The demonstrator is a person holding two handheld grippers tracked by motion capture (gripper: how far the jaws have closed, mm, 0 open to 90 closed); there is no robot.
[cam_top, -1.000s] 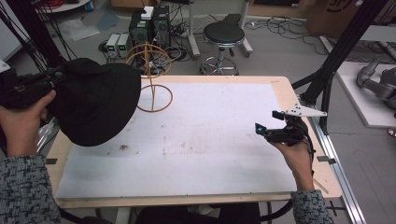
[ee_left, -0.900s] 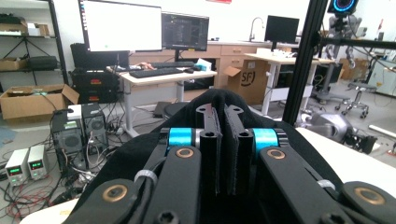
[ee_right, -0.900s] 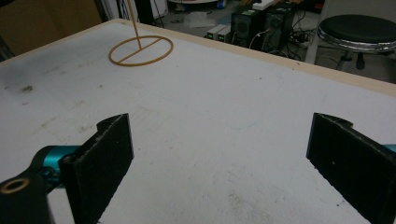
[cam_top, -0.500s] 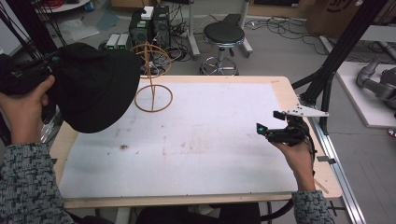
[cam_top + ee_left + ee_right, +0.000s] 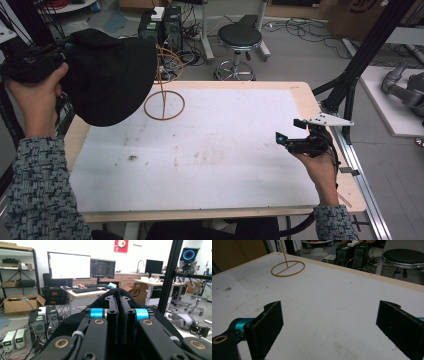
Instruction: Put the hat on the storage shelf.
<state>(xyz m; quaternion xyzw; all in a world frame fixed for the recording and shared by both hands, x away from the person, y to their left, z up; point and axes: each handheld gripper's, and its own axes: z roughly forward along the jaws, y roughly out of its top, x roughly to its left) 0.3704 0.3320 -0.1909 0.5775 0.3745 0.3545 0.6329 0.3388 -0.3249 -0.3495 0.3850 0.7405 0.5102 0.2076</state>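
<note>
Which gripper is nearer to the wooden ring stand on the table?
Left. The left gripper, shut on the black hat, is beside the wooden ring stand; the right gripper is across the table.

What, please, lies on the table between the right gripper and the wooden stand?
Nothing: in the high view, only bare white table lies between the right gripper and the wooden stand.

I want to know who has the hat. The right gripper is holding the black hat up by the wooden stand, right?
Not quite: the left gripper holds the black hat up by the wooden stand, as the high view shows. The right gripper is open, holding nothing.
</note>
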